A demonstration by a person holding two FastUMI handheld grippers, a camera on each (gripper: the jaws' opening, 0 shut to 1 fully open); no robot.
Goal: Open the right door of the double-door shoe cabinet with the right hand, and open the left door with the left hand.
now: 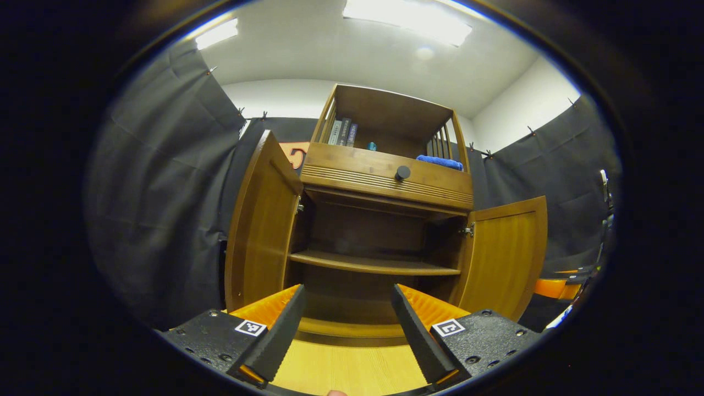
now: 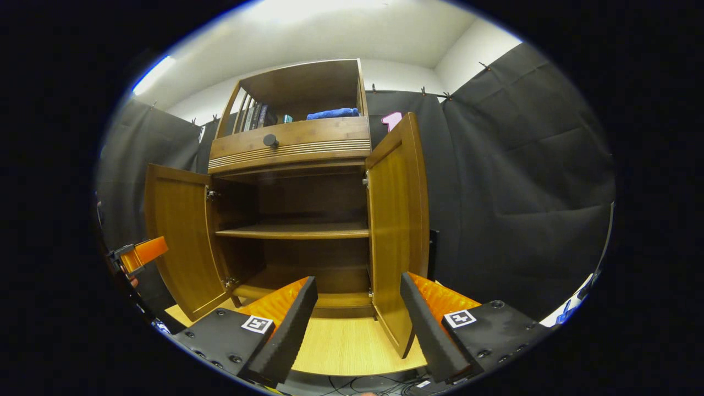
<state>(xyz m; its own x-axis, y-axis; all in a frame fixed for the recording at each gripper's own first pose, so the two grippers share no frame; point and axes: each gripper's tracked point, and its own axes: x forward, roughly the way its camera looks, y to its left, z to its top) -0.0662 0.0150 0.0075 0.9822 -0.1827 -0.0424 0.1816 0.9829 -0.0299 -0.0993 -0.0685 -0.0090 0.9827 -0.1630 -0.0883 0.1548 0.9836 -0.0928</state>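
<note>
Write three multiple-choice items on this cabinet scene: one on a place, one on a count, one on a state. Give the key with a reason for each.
1. Where does the blue cloth lie?
A. in the cabinet's top open compartment
B. on the middle shelf
C. on the floor

2. How many knobs show on the drawer front?
A. none
B. one
C. three

3. How do the left door and right door stand?
A. both shut
B. one open
C. both open

Key: 1 A, it rests above the drawer beside the slats. 2 B, a single dark knob sits on it. 3 C, both swing outward, baring the middle shelf.
</note>
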